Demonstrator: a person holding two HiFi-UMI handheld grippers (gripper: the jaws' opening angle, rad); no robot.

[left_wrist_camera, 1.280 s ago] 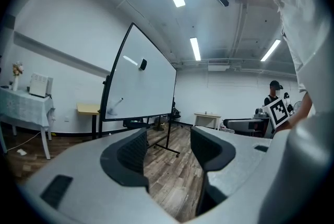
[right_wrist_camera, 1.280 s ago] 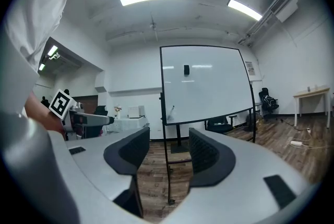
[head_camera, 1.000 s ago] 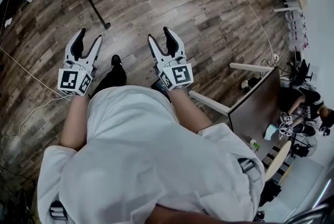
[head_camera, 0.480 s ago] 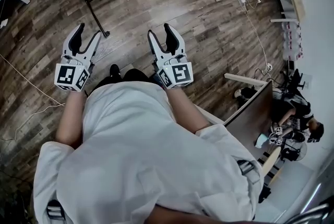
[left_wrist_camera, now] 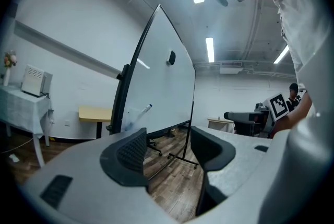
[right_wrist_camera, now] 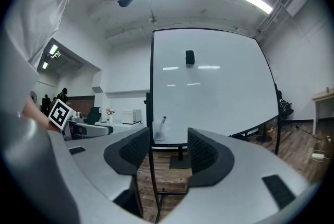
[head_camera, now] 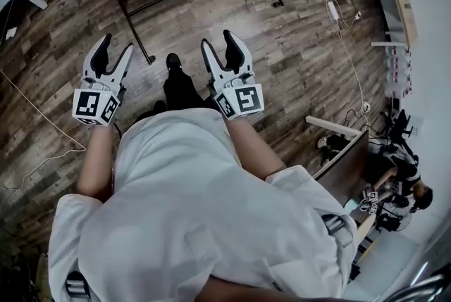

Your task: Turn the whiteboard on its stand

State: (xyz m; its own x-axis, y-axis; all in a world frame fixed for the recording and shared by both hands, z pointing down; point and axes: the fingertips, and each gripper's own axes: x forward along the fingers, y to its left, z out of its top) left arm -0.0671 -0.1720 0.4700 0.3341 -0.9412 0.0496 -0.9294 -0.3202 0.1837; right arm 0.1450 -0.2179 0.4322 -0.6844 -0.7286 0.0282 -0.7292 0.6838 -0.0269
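1. Above the wooden floor (head_camera: 296, 47), the left gripper (head_camera: 115, 47) was held level, its jaws apart with nothing between them.
2. The right gripper (head_camera: 218, 41) was likewise spread and empty.
3. The whiteboard (right_wrist_camera: 209, 87) stood on its stand (head_camera: 132, 22), ahead of both grippers and untouched.

White short-sleeved shirt (head_camera: 190, 202); white left hand-held gripper (head_camera: 117, 46) and right hand-held gripper (head_camera: 217, 41) bear marker cubes (head_camera: 95, 105).

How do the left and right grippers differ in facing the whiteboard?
The right gripper faces the whiteboard nearly square on; the left gripper sees it at a slant. The board's frame edge shows between the right gripper's fingers; mostly floor between the left's. Both are open and empty.
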